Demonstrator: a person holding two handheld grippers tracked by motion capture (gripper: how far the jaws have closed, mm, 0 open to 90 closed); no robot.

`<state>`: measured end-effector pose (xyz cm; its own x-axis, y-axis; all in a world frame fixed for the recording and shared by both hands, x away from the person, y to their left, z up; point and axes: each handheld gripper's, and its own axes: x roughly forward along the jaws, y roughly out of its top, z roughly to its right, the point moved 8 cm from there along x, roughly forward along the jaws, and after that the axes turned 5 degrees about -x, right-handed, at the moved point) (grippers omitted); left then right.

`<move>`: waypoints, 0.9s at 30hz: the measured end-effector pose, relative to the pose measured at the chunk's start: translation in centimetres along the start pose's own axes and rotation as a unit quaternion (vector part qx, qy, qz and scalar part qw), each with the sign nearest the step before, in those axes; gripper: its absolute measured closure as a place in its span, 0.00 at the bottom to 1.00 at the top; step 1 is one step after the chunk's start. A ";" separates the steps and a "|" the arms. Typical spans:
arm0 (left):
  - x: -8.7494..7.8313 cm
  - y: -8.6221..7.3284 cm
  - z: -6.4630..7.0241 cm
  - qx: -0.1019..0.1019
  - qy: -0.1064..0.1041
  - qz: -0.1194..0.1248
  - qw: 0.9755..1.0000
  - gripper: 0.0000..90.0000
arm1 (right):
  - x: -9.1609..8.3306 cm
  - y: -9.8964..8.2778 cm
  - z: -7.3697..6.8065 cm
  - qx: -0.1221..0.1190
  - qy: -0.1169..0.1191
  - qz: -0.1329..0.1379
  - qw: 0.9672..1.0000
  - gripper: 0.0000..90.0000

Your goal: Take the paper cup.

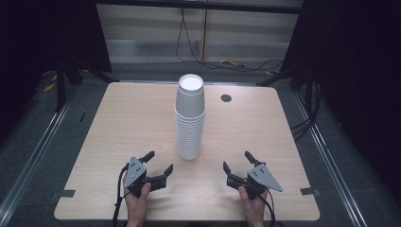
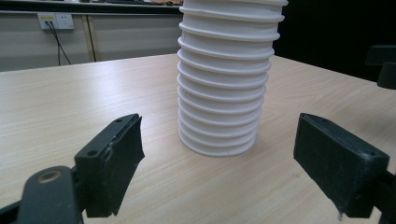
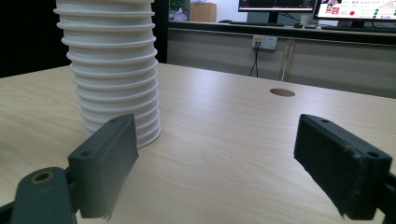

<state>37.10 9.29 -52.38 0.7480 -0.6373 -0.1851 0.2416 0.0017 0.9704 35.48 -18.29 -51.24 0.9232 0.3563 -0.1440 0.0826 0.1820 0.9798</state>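
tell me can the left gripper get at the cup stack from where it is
Probably yes. The left gripper is open and faces the cup stack, with bare table between them. The right gripper sits off to the other side, out of its way.

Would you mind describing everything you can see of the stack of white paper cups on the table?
The stack of white paper cups stands upside down, bases up, near the middle of the wooden table. It looks like matte white paper. Many cups are nested, their rolled rims forming close ridges up the lower part; the top cup rises well above the rest and shows its flat round base. The stack stands upright on its bottom rim. Nothing else touches it: the left tool and right tool rest open, apart from it.
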 end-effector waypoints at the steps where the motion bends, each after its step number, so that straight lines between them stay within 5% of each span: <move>1: 0.0 0.0 0.0 0.002 -0.002 -0.002 1.000 0.17 | 0.0 0.0 0.0 0.000 0.000 0.000 1.000 0.15; 7: 0.0 0.0 0.0 -0.001 -0.002 0.000 1.000 0.17 | 0.3 -0.1 -0.5 -0.030 -0.005 -0.018 0.999 0.15; 10: 0.0 0.0 0.1 -0.001 -0.003 -0.002 1.000 0.17 | 0.2 -0.1 -0.3 -0.012 0.000 -0.018 1.000 0.15; 17: 0.0 0.0 0.1 0.004 -0.007 -0.005 1.000 0.17 | 0.4 -0.1 -0.9 0.007 0.045 -0.035 0.998 0.15; 27: 0.0 -0.1 0.3 0.010 -0.013 -0.006 1.000 0.17 | 0.7 2.8 -1.3 0.015 0.097 -0.020 0.995 0.19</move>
<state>36.92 9.09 -52.40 0.7284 -0.6576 -0.1921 0.2369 -0.0213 0.9713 35.93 -16.35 -48.75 0.8298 0.5191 -0.2049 0.1319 0.1743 0.9758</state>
